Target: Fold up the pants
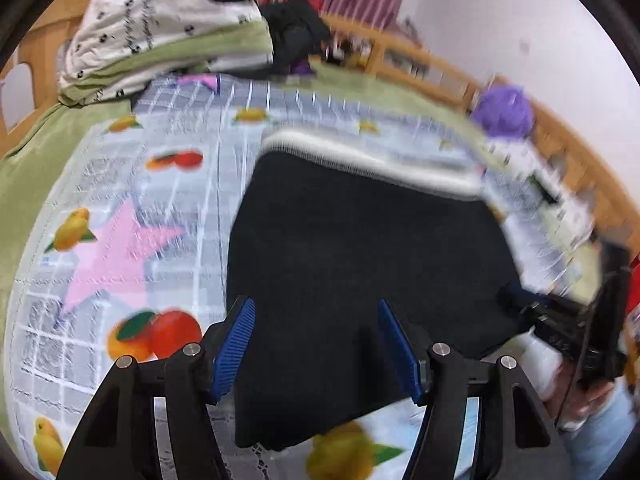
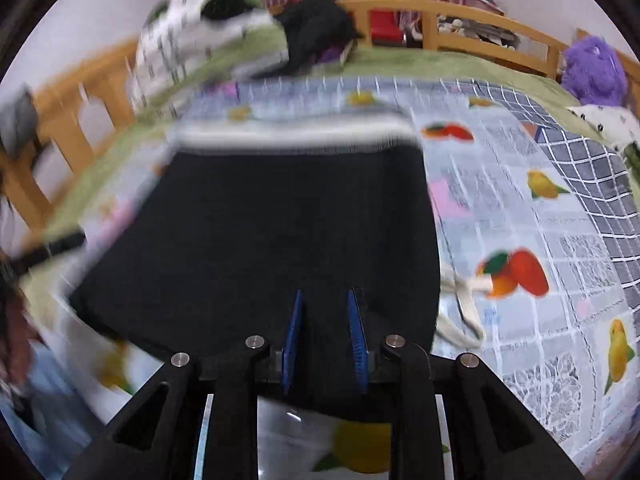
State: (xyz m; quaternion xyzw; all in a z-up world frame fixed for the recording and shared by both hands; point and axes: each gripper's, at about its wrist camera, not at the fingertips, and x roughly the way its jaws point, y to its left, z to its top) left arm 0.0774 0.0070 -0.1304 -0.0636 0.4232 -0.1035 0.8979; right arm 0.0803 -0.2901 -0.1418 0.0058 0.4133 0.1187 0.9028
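Black pants [image 1: 360,264] lay folded on a fruit-print sheet [image 1: 120,208]. The left gripper [image 1: 316,344] hung wide open above them, empty. The right gripper [image 2: 325,336], narrowly parted, seemed empty. Bedding pile [image 1: 160,28] at eleven o'clock; purple toy [image 2: 596,72] at two.

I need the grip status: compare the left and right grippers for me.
The left gripper has its jaws spread wide over the black pants; the right gripper has its jaws close together with dark cloth between them. Whether it truly clamps is unclear. Both have blue pads and sit at the pants' near edge.
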